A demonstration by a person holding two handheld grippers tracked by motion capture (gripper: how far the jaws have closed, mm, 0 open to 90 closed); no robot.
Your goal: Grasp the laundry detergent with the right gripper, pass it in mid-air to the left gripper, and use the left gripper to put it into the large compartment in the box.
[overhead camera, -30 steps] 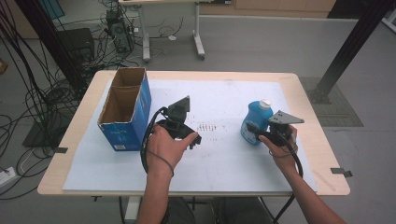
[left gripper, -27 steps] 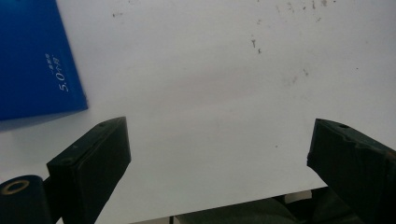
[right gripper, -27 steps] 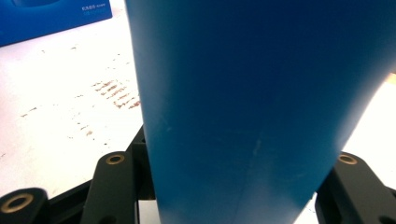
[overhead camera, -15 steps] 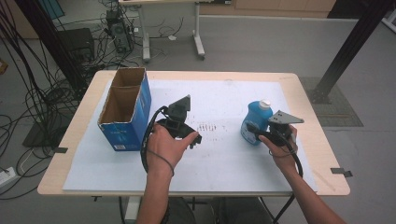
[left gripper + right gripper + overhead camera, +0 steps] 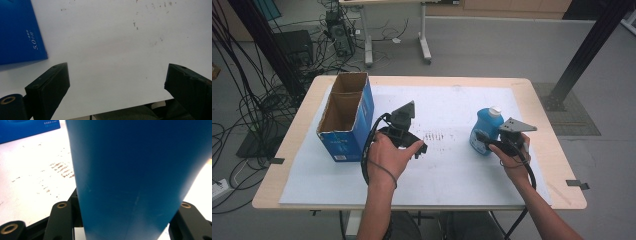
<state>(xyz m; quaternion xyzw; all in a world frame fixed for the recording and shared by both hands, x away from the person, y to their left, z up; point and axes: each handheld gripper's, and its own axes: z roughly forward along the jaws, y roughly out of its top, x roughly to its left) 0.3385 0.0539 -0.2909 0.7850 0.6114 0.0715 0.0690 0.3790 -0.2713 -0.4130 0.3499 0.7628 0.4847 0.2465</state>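
**Blue bottle clamped at table's right side**

Blue plastic bottle (image 5: 485,131) with a white cap stands upright on the white sheet (image 5: 452,170), right of centre. The right gripper (image 5: 488,140) has its jaws pressed on the bottle's lower body — in the right gripper view the bottle (image 5: 135,177) sits between both black jaws, touching each side. The right hand (image 5: 512,155) holds that gripper from the near side, cable trailing down along the forearm.

The left gripper (image 5: 414,145) hovers low over the sheet near the middle, jaws spread wide with nothing between them — bare sheet (image 5: 112,50) shows in the gap in the left gripper view. The left hand (image 5: 387,155) wraps its body.

An open cardboard box (image 5: 347,117) with blue sides stands at the sheet's left edge, just beside the left gripper; its blue wall (image 5: 18,32) shows in the left gripper view.

Surface: a light wooden table (image 5: 562,165) covered by the white sheet, with a patch of small brownish scuff marks (image 5: 439,136) between the grippers, also seen at (image 5: 61,168).

Room: grey floor (image 5: 512,50), black cables (image 5: 242,100) bundled at left, a white table frame (image 5: 424,40) behind, and a black post (image 5: 587,50) at right.
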